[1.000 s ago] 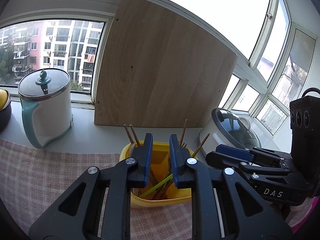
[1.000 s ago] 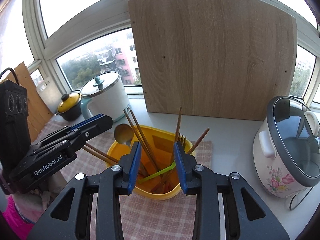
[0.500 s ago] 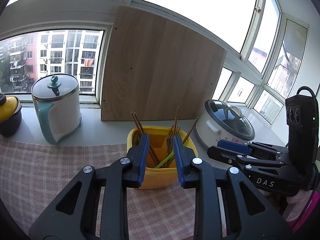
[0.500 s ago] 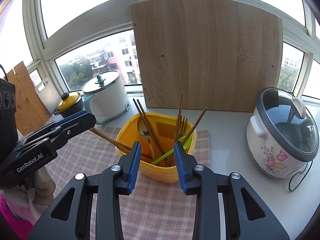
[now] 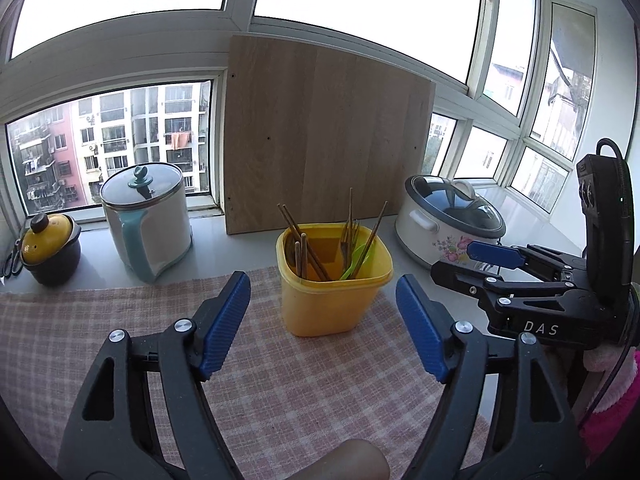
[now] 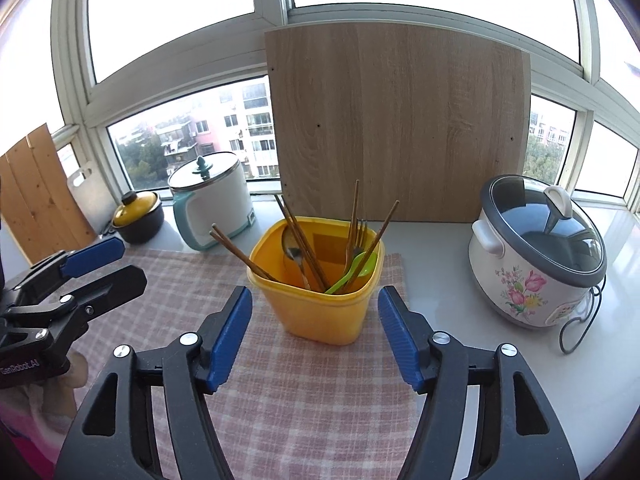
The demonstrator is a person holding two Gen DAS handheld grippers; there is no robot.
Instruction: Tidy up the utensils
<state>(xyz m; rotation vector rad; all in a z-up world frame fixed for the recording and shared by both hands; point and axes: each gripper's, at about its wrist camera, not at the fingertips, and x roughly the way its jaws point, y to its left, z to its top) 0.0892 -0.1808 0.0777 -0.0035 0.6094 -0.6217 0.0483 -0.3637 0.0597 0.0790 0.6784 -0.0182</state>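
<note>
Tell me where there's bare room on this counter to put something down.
Free: the checked cloth in front of the yellow container, and the white counter between the container and the rice cooker. Crowded: the back left, where the kettle and small yellow-lidded pot stand close together.

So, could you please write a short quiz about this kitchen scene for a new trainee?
1. True or false: the left tool holds a chopstick.
2. Which item in the yellow container is green? A) the plastic spoon B) the metal fork C) the metal spoon
3. Fill in: the container stands on the checked ____.

Key
1. False. Both the left and the right tool are opening with nothing between their pads.
2. A.
3. Cloth.
</note>
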